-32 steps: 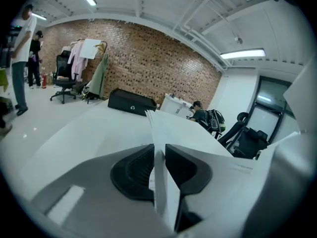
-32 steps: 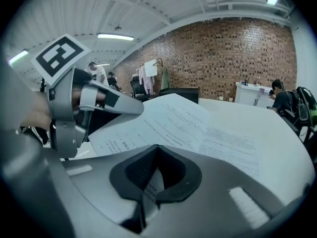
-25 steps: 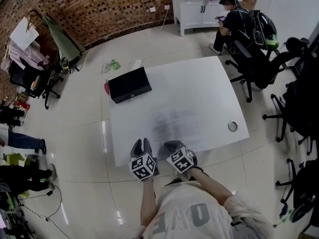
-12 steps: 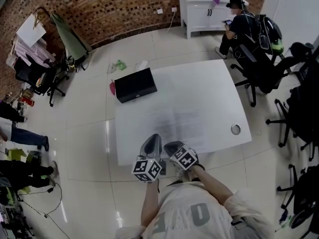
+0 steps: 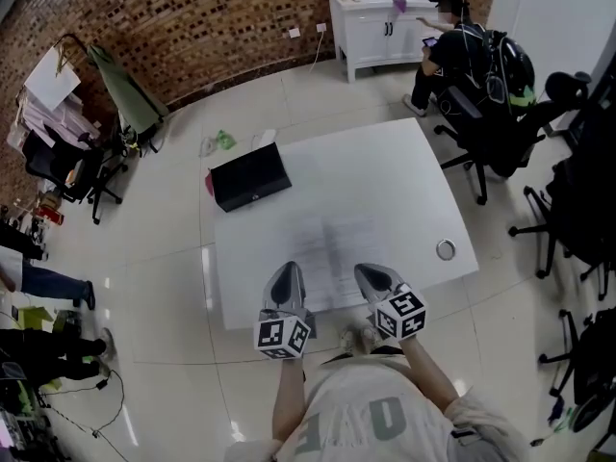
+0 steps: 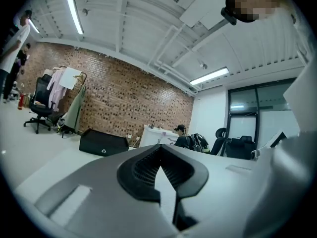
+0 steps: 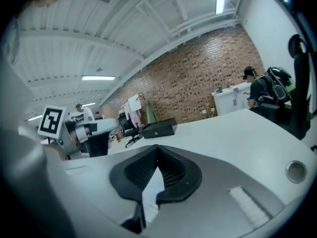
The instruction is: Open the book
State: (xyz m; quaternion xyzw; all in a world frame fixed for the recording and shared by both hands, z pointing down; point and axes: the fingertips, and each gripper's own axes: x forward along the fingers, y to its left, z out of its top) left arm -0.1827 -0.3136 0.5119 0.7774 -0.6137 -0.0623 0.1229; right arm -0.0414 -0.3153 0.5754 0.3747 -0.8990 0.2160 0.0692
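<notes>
The book [image 5: 332, 248] lies flat with its pale printed pages showing, in the middle of the near half of the white table [image 5: 385, 176]. My left gripper [image 5: 287, 271] hovers over the book's near left corner and points level. Its jaws are closing, and the pads [image 6: 143, 170] meet with nothing seen between them. My right gripper [image 5: 370, 273] hangs over the book's near right corner, shut. A thin white sliver shows between its pads [image 7: 173, 175]. I cannot tell whether that is a pinched page or the book beyond.
A black box [image 5: 250, 176] sits at the table's far left corner. A small round metal piece [image 5: 446, 249] lies near the right edge. Office chairs [image 5: 500, 114] and a seated person [image 5: 448, 37] are beyond the table's far right side.
The left gripper's jaws, spread a second ago, have come together and it has risen. The right gripper has swung to the right and up, and stayed shut.
</notes>
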